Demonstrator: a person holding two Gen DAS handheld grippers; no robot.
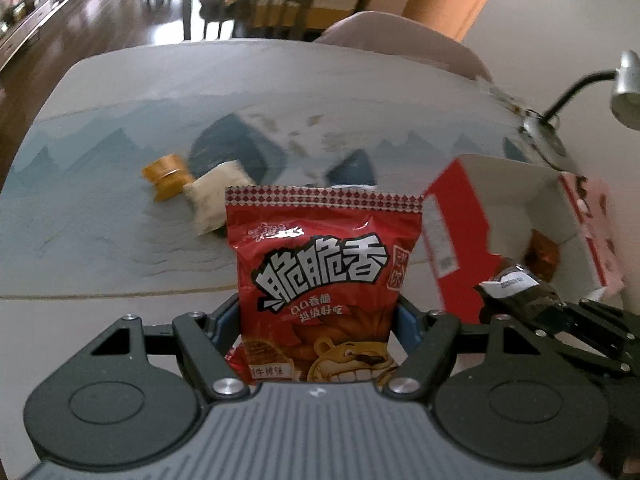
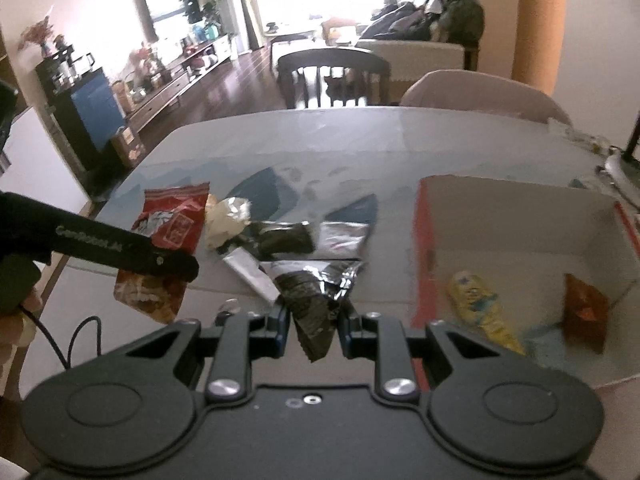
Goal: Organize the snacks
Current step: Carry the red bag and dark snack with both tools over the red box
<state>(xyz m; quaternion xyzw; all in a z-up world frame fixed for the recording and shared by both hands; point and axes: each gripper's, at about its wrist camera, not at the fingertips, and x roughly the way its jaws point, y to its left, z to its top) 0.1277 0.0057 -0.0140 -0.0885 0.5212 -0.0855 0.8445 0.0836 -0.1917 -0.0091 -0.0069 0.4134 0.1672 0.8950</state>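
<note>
Above the table [image 1: 120, 240], left gripper [image 1: 320, 320] clamps red snack bag [image 1: 320, 264]; right gripper [image 2: 312, 326] clamps dark packet [image 2: 312, 304].

I've got the red snack bag [image 1: 320, 280] upright and pinched at its lower sides, white block lettering and a grinning cartoon bear facing me, its zigzag top edge standing clear above the table. My other catch is a dark snack packet [image 2: 314, 308] with a crinkled silver end, clamped point-down, and just to its right sits the open red-and-white box [image 2: 520, 216] with a yellow packet [image 2: 480, 308] and a brown packet [image 2: 584, 312] lying on its floor. Out on the table I see a pale wrapped snack [image 1: 218, 196] beside a small gold tub [image 1: 168, 176], and more dark packets [image 2: 280, 240] loose in a cluster.
</note>
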